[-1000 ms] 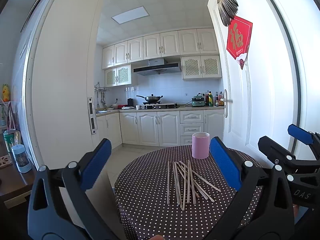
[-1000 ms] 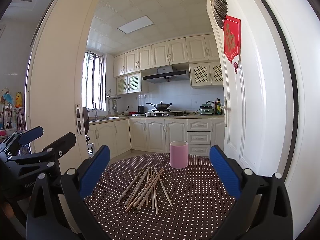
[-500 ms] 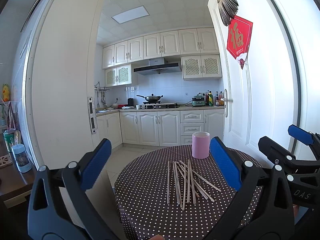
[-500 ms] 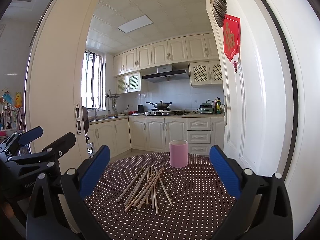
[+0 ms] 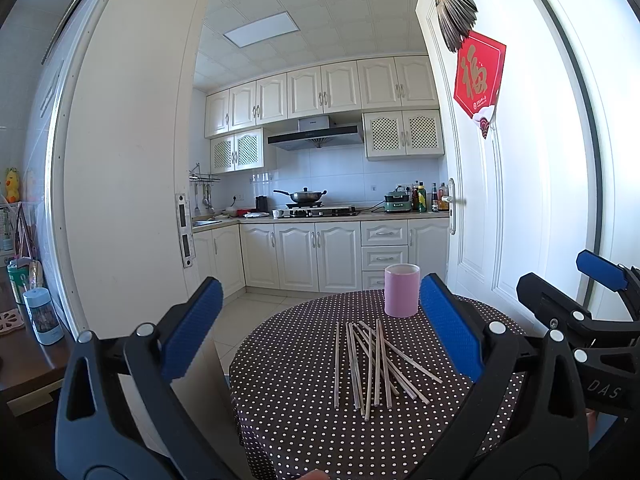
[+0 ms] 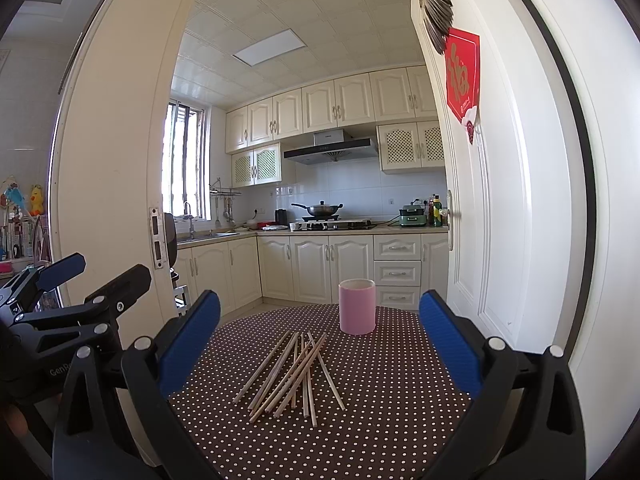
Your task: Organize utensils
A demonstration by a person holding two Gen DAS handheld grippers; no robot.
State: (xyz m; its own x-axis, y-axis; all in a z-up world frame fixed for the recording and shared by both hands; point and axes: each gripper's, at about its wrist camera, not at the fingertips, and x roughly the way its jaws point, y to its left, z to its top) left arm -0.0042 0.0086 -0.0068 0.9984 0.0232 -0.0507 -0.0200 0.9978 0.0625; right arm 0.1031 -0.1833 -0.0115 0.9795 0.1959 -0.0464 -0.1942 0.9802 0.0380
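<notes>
A big white door [image 5: 500, 200] stands open to the right of both hand-held grippers, with a red paper sign [image 5: 479, 78] stuck on it. Far ahead is a kitchen with white cupboards [image 6: 316, 268] and one pan [image 6: 320, 210] on the stove.

Just ahead and below sits one round bench [image 6: 380, 400] with a dark cloth full of white dots.

The left hand-held gripper [image 5: 320, 344] is wide open and holds nothing. Its two blue pads [image 5: 192, 328] stand far apart, one on each side of the bench. The right hand-held gripper [image 6: 320, 344] is wide open too, also with nothing in it. Each one shows at the edge of the other's view, so they are side by side.

One pink cup [image 5: 402, 290] stands upright at the far side of the bench, past the sticks. It is apart from them.

A pile of thin wooden chopsticks [image 5: 370, 364] lies flat on the bench, between the hand-held grippers and the cup. I count about ten, but they cross over each other, so I cannot tell for sure. In the right view, the pile [image 6: 294, 376] fans out toward the left. Nothing blocks the way to the sticks.
</notes>
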